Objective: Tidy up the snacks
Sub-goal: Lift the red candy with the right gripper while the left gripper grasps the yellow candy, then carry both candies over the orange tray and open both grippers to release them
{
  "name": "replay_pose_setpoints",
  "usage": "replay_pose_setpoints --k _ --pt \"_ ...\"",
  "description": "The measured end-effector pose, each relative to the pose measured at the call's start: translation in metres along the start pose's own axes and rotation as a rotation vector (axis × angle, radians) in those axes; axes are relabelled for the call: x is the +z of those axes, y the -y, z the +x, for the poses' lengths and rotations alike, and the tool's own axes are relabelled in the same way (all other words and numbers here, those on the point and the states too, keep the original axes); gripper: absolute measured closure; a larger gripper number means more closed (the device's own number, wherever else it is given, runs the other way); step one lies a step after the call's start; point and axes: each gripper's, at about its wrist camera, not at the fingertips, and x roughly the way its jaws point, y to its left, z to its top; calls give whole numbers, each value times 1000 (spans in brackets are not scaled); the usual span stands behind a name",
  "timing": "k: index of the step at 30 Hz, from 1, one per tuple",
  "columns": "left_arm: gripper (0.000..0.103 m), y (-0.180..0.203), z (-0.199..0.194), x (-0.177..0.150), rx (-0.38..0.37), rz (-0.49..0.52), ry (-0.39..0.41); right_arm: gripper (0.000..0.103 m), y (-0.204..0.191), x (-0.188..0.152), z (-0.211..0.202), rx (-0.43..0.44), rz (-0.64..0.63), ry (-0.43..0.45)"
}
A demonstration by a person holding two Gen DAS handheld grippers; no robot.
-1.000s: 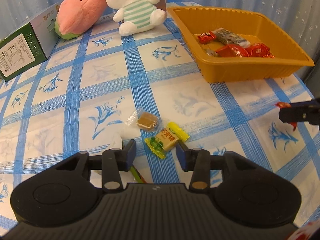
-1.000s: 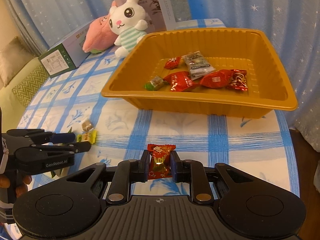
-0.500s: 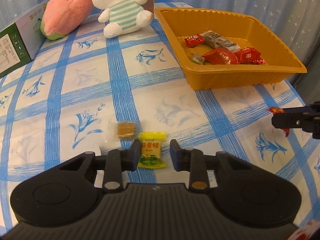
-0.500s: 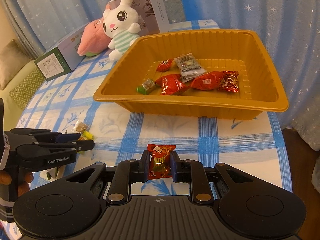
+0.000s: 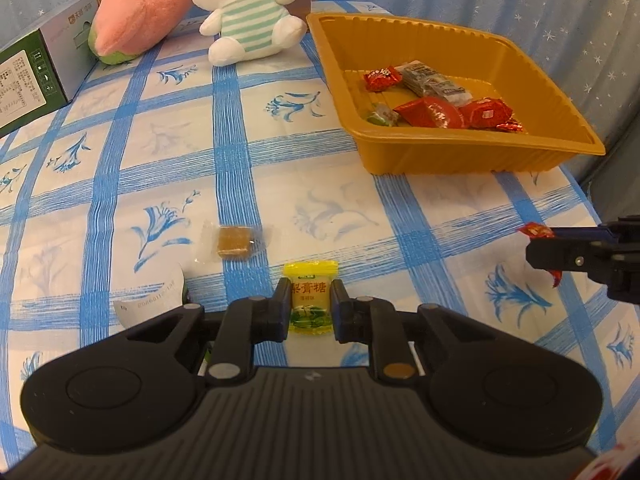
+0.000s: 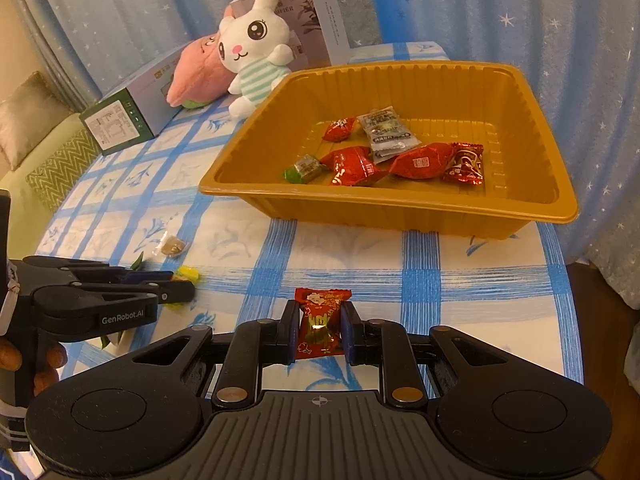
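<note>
Snacks are mostly sorted: six lie in the tray point(image 6: 248, 190) at far right. Left gripper point(image 5: 310, 306) jaws have just been closing and now pinch a yellow candy point(image 5: 311, 300) printed 梨膏糖, near the cloth. Right gripper point(image 6: 322, 328) clamps a red candy point(image 6: 320, 324). One brown candy point(image 5: 234, 238) is left on the table. "GenRobot.AI" reads on the left gripper.

9 sweets point(image 6: 420, 162), 2 plushies point(image 5: 248, 12), 1 tray point(image 6: 560, 204)

Bright, sharp — fisheye-bowed edges
</note>
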Motion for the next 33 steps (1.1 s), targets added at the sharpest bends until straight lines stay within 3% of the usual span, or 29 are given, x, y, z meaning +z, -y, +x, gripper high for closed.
replay_pose_setpoints --k 20,33 --pt "85 43 -74 23 -73 -15 147 81 10 3 -44 49 -2 64" --pt "85 78 -63 76 -75 44 206 81 44 44 -66 5 0 168"
